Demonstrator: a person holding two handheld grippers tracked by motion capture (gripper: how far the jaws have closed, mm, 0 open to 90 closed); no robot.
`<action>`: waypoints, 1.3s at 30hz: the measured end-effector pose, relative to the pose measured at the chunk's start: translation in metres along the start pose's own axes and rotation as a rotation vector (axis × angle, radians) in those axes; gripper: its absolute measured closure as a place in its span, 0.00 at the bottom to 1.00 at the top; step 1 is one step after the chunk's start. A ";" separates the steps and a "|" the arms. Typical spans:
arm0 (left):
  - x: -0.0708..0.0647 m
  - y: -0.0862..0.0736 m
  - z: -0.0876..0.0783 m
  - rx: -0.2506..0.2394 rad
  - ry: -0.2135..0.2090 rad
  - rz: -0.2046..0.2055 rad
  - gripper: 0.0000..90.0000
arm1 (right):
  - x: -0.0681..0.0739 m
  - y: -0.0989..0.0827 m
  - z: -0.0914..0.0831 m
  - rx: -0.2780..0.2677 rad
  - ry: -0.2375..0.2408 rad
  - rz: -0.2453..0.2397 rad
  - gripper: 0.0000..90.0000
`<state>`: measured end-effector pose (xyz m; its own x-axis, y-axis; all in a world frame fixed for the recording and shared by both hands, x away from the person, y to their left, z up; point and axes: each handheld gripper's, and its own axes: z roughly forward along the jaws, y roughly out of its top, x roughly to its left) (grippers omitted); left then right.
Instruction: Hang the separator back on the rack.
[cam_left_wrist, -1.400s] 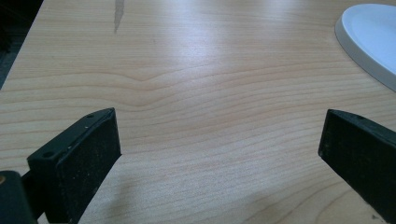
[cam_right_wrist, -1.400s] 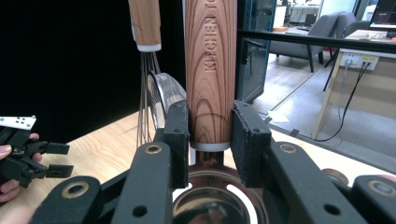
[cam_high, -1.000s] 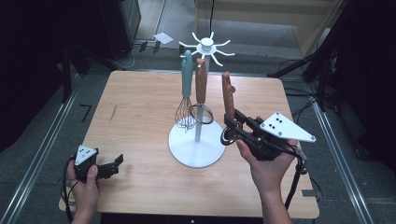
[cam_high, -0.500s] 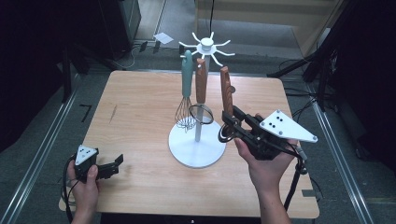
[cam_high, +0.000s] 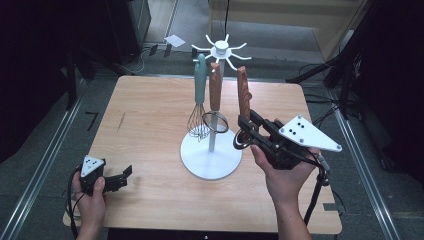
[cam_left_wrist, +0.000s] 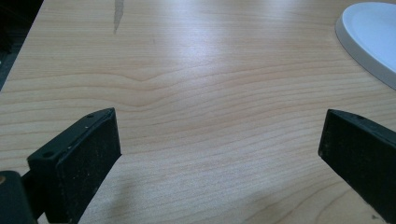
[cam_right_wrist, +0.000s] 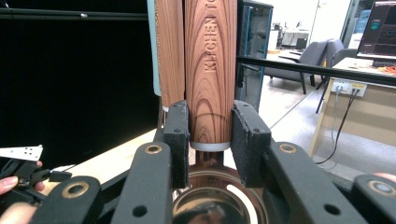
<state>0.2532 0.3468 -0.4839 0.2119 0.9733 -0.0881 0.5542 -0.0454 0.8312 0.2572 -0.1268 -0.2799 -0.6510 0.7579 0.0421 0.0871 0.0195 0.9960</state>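
While the right gripper (cam_right_wrist: 210, 140) clamps the wooden handle (cam_right_wrist: 211, 70) low, just right of the rack (cam_high: 212, 159), the utensil could tilt and knock the whisk (cam_high: 199, 120). The left gripper (cam_left_wrist: 219, 144) stands wide open, empty, left of the rack.

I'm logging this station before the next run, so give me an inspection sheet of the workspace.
Surface: wooden table, one dark streak.
Job's things: white rack with whisk and strainer hanging; wood-handled tool held upright beside it.
Clutter: nothing seen.
Tongs: right tongs shut on the tool's handle; left tongs open above bare table.
Cables: one trails from the right tongs; more on the floor behind.
Surroundings: dark stands, paper sheet on floor; office chairs in right gripper view.
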 end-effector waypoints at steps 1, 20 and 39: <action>0.000 0.000 0.000 0.000 0.000 0.000 0.00 | 0.000 0.001 0.001 -0.002 -0.003 -0.002 0.79; 0.000 0.000 0.000 0.001 -0.002 0.001 0.00 | 0.002 0.006 0.015 0.013 -0.014 -0.002 0.79; 0.000 0.000 0.000 0.005 -0.001 0.004 0.00 | -0.002 -0.009 0.020 0.004 -0.016 0.000 0.47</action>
<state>0.2535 0.3465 -0.4838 0.2147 0.9730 -0.0852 0.5573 -0.0504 0.8288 0.2730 -0.1154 -0.2904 -0.6387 0.7684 0.0409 0.0900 0.0218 0.9957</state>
